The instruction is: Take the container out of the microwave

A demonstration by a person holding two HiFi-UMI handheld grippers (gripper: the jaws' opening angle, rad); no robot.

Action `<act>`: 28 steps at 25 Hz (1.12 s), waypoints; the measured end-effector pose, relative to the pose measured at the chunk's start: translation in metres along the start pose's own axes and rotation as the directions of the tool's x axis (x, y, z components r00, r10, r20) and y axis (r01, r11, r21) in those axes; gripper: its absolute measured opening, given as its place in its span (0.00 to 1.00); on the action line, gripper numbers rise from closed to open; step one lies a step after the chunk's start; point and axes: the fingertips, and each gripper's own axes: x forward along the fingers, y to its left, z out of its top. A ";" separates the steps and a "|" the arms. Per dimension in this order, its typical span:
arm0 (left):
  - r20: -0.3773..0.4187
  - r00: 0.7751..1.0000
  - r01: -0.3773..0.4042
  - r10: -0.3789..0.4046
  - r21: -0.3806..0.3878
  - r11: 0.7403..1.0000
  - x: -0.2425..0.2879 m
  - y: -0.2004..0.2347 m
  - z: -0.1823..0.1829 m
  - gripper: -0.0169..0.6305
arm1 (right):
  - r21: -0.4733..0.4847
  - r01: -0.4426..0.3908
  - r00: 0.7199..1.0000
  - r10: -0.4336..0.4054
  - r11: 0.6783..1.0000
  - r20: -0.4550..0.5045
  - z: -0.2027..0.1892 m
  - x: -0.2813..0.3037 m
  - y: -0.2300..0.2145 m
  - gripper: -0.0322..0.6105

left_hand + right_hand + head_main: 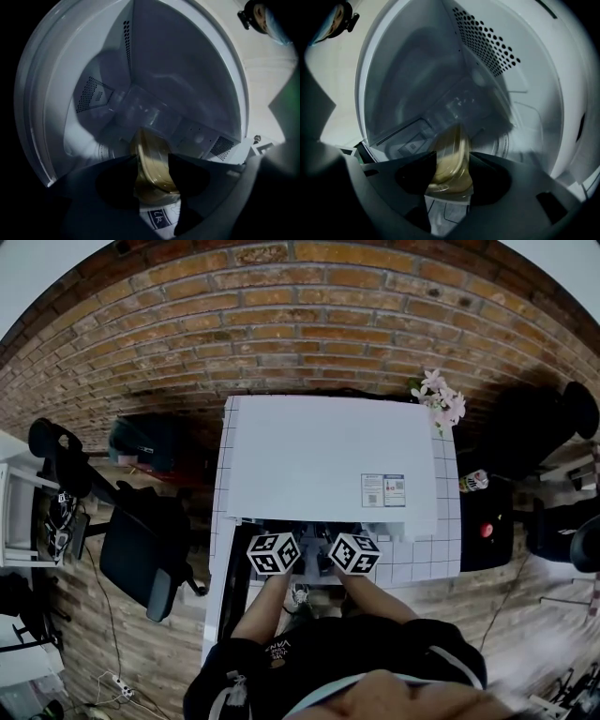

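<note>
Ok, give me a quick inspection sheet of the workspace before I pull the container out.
Surface: white gridded table with the microwave on it, cavity open.
Job's things: clear container with yellowish contents, at the microwave's opening.
Clutter: flowers at the table's far right corner.
Grippers: left gripper and right gripper each have their jaws on the container.
Cables: power strip with its lead on the floor, left.
Surroundings: brick wall; office chair at left.
</note>
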 end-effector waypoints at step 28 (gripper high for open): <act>0.006 0.992 0.122 -0.122 0.065 0.990 -0.067 -0.044 -0.010 0.35 | 0.000 0.047 0.993 -0.047 0.999 0.111 -0.012 -0.081 0.032 0.38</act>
